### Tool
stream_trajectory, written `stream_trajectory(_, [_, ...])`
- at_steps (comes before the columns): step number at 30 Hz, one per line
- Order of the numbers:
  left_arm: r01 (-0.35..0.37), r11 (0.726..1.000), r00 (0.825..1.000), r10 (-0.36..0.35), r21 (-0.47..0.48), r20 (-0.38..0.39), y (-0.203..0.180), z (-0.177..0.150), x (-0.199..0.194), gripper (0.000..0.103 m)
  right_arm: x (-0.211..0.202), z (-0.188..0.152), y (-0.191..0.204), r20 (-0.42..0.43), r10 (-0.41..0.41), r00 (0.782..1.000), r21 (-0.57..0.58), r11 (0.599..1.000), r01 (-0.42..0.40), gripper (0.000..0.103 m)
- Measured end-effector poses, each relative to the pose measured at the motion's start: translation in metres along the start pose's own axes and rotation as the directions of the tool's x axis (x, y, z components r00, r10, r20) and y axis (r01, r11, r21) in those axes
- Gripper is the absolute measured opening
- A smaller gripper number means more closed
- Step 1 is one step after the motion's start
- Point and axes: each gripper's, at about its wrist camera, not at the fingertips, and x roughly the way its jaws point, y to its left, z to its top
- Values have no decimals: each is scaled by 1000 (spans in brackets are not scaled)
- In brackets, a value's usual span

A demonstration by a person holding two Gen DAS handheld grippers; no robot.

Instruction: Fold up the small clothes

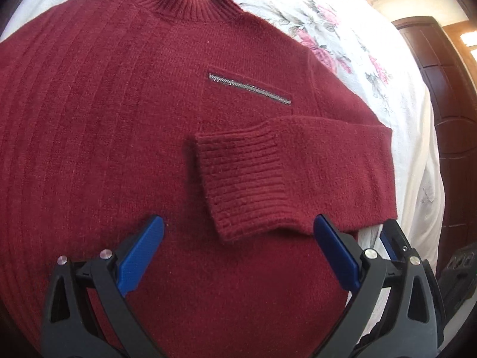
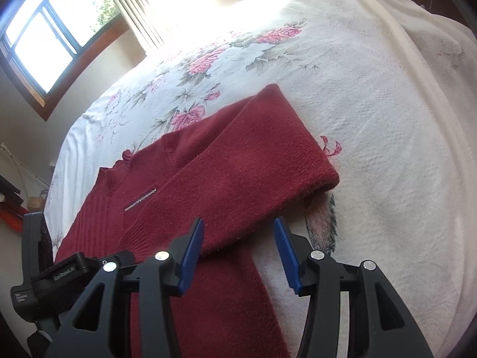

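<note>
Red sweater [image 1: 119,119] on floral bedspread [image 2: 372,119], window [image 2: 44,29] behind; both tools spread, empty

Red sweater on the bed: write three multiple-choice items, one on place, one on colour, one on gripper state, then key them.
1. Where does the folded sleeve's ribbed cuff lie?
A. on the sweater's chest below the zipper
B. off the bed
C. over the collar

2. What colour is the sweater?
A. navy
B. dark red
C. grey

3. How does the left gripper stand?
A. shut on the cuff
B. shut on the collar
C. open, holding nothing

Key: 1 A, the cuff rests under the zipper; 2 B, the knit is dark red throughout; 3 C, its blue fingers are spread apart.
</note>
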Motion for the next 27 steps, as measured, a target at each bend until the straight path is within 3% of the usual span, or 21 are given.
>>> stream_trajectory(4, [18,1000,1000,-18,-23,-5,-11,8,9,98,-3,2,-3,10,0,1000,4,1000,0,50])
stream_trajectory(6, [35,999,999,-36,-31,-10,-20,11,13,82,-3,3,-3,9,8,1000,6,1000,-8,50])
stream_trajectory(8, [36,999,999,-36,-41,-20,-25,14,17,54,-2,4,-3,12,-2,1000,1,1000,2,50])
stream_trajectory(11, [56,998,998,-56,-39,-9,-30,18,21,27,-2,4,-2,15,-22,1000,-7,1000,22,50])
stream_trajectory(13, [88,995,996,-88,-38,9,-29,20,15,20,-1,5,-3,12,-26,1000,-9,1000,26,52])
stream_trajectory(16, [102,994,991,-99,-27,85,-19,21,-9,16,1,5,-4,7,-36,999,-12,999,36,52])
stream_trajectory(20, [63,998,981,-63,9,182,-4,28,-48,15,4,7,-8,0,-52,999,-7,999,52,52])
stream_trajectory(27, [-14,1000,963,18,-17,267,46,46,-98,15,10,9,-19,-13,-23,1000,42,999,23,52])
